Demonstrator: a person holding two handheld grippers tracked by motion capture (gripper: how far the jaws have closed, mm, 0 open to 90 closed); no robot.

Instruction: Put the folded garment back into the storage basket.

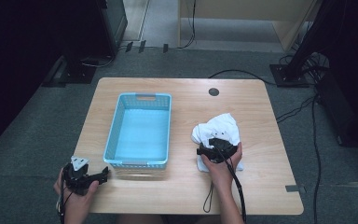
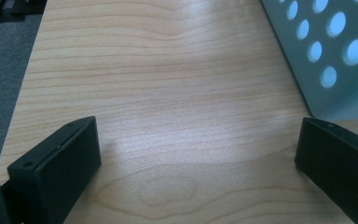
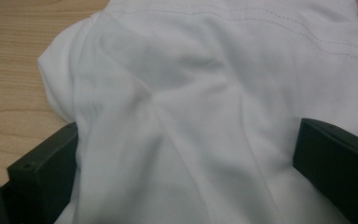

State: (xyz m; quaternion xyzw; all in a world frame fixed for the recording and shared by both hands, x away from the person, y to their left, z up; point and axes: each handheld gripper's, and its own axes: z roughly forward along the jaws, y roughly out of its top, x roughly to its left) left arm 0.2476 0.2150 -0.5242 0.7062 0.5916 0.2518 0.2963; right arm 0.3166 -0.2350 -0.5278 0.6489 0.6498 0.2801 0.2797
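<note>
At table's right: right gripper (image 1: 216,148) spread astride white cloth (image 1: 218,128); left gripper (image 1: 103,174) spread beside basket (image 1: 140,161).

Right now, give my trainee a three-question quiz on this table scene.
1. True or false: the white cloth lies inside the blue basket.
2. Which gripper has cloth between its open jaws: A left gripper, B right gripper?
3. Fill in: the left gripper's jaws stand open over bare ____.

Key: 1 false, it lies on the table right of the basket. 2 B. 3 table.
</note>
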